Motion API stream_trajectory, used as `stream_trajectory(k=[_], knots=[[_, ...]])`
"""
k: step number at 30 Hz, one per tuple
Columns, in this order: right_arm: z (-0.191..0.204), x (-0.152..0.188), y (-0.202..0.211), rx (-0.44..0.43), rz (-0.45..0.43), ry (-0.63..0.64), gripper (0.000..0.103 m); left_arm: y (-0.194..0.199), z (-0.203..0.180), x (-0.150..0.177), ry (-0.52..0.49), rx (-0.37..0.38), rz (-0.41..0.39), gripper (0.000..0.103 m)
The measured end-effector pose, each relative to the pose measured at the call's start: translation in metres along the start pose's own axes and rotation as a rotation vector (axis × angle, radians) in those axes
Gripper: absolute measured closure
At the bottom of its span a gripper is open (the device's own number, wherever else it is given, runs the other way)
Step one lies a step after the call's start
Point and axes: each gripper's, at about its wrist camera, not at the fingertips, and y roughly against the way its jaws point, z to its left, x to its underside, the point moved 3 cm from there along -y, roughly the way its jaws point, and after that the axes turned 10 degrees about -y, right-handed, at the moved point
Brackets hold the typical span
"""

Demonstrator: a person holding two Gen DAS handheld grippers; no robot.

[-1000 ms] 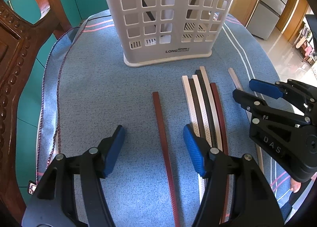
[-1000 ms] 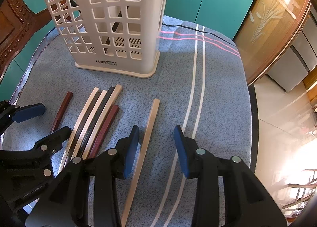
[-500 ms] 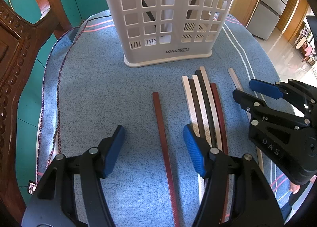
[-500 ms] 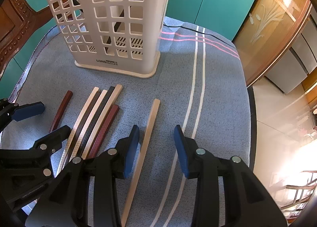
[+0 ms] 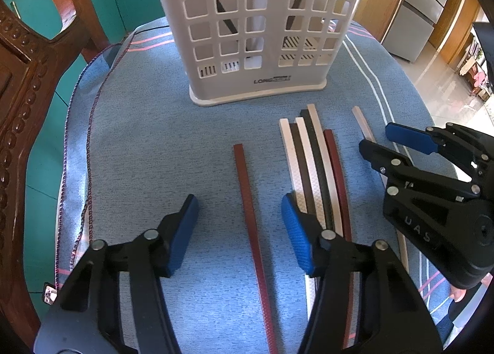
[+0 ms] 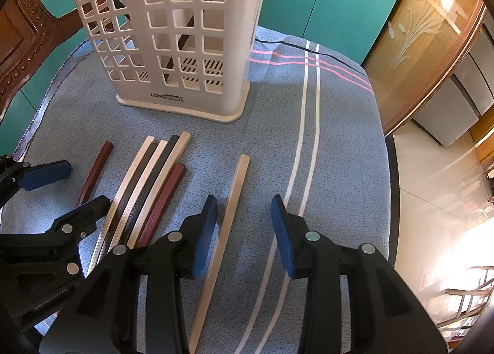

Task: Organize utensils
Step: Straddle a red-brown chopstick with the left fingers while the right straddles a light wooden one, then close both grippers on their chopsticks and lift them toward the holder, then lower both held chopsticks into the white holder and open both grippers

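A white lattice utensil basket [image 5: 259, 29] stands on the blue cloth, also in the right wrist view [image 6: 173, 45], with a few dark sticks inside. My left gripper [image 5: 237, 227] is open and empty, straddling a lone dark red stick [image 5: 250, 215]. A bundle of several white, black and red sticks [image 5: 315, 168] lies just right of it. My right gripper [image 6: 244, 230] is open and empty, with a single beige stick [image 6: 228, 215] lying between its fingers, nearer the left one. The bundle [image 6: 145, 193] lies to its left.
The blue cloth [image 6: 308, 153] with white and pink stripes covers a round table. A carved wooden chair [image 5: 27, 76] stands at the left. Teal cabinets [image 6: 324, 5] lie behind, and tiled floor drops off to the right.
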Motion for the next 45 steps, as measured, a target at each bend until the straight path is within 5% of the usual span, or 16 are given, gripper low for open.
stream_trajectory(k=[3,8,19,32,38,45], knots=[[0.005,0.001,0.001,-0.053,0.006,0.005,0.088,0.000,-0.001,-0.001,-0.005,0.007,-0.004,0.053],[0.007,0.001,0.002,-0.057,-0.006,-0.003,0.092,0.003,0.004,-0.002,0.036,0.022,-0.017,0.094],[-0.013,-0.014,0.052,-0.174,-0.107,-0.063,0.096,0.049,0.031,-0.006,0.101,0.043,-0.159,0.096],[-0.049,-0.026,0.211,-0.463,-0.432,-0.176,0.096,0.225,0.047,-0.029,0.106,0.093,-0.601,0.096],[-0.054,-0.078,0.271,-0.551,-0.605,-0.232,0.096,0.293,0.067,-0.073,0.154,0.076,-0.806,0.096],[-0.078,-0.130,0.258,-0.533,-0.682,-0.379,0.096,0.296,0.096,-0.109,0.258,0.046,-0.869,0.096]])
